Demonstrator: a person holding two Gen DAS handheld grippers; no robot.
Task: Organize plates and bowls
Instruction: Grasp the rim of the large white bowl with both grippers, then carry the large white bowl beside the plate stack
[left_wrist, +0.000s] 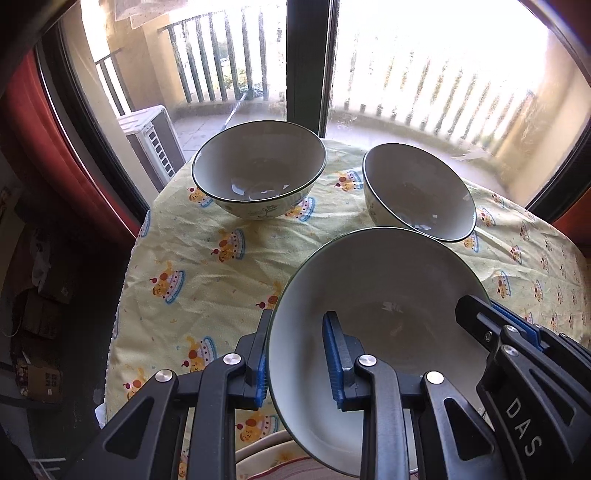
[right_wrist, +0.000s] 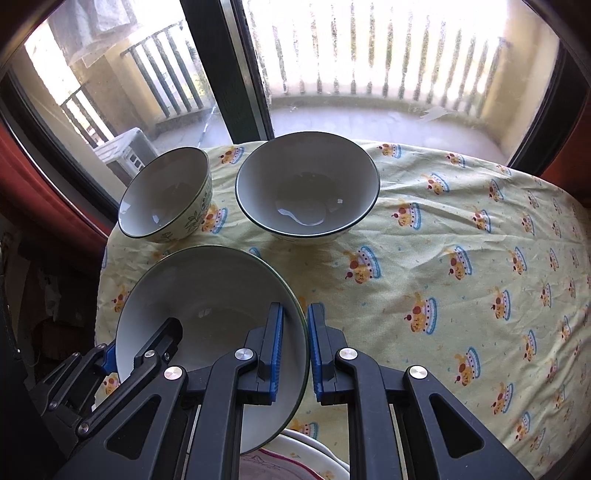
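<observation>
You have one bowl (left_wrist: 376, 332) between both grippers, clear of the table. Your left gripper (left_wrist: 299, 354) pinches the bowl's left rim, one blue pad outside the wall and the other inside. Your right gripper (right_wrist: 295, 347) pinches the opposite rim the same way, its jaws drawn close with only the thin wall between them. In each wrist view the other gripper shows at the far side of the bowl, clamped on the rim there.

The bowl hangs tilted over the near part of the table, above the yellow cloth (left_wrist: 221, 266) printed with little cakes.

Two more bowls stand upright on the cloth towards the table's far edge, by the window. The far left bowl (left_wrist: 258, 173) sits near the far left corner; the far right bowl (left_wrist: 417, 192) stands just beside it, and the two do not touch. Both are empty. The held bowl's far rim overlaps the far right bowl in the left wrist view, but whether they touch cannot be told from there; the right wrist view shows a strip of cloth between them.

Below the held bowl, at the table's near edge, the rim of a pale plate (right_wrist: 306, 446) peeks out, with something pinkish on it that is too hidden to name.

Beyond the far edge the window frame's dark post (left_wrist: 306, 62) rises behind the bowls.
</observation>
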